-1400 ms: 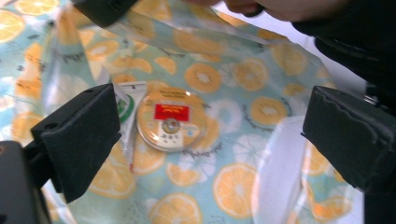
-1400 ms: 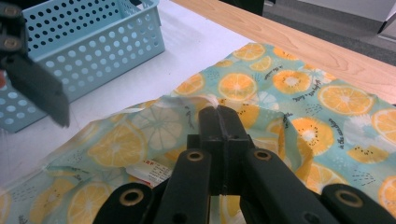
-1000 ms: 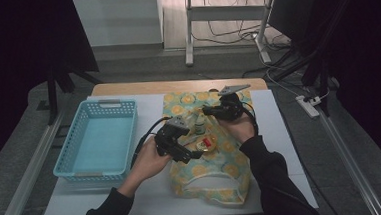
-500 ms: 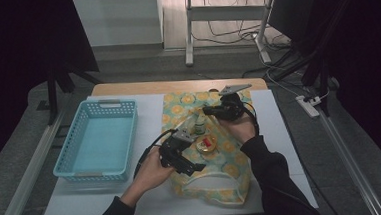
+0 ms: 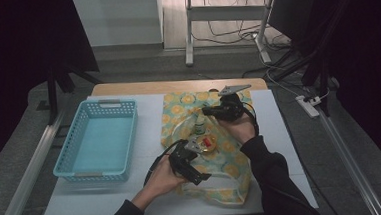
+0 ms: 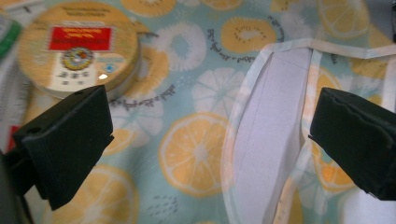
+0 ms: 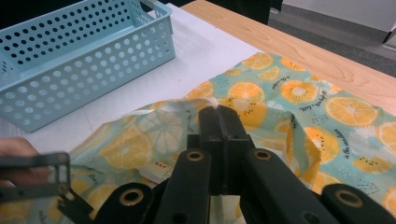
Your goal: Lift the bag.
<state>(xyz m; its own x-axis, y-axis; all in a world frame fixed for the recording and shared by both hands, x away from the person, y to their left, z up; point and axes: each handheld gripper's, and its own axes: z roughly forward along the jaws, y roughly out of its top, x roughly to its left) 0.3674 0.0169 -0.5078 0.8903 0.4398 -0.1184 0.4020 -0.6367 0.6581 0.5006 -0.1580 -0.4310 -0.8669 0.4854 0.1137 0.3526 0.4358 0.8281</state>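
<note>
On the left of the white table top stands one light blue perforated basket [image 5: 96,142], well apart from both grippers. To its right lies one cloth bag with an orange-slice print [image 5: 223,178], spread flat on the table.

The left gripper [image 5: 198,168] is low over the near part of the bag. Its two black jaws stand wide apart and hold nothing; between them lies the printed cloth with the white-edged opening of the bag [image 6: 271,126]. One round wooden-coloured box with a red label [image 6: 77,46] lies on the cloth, just beyond the left jaw.

One small bottle [image 5: 199,121] is near the middle of the bag. Farther right, the right gripper [image 5: 208,111] is at the far part of the bag. Its jaws are pressed together on a fold of the bag's cloth [image 7: 205,105] and keep that edge raised from the table.
</note>
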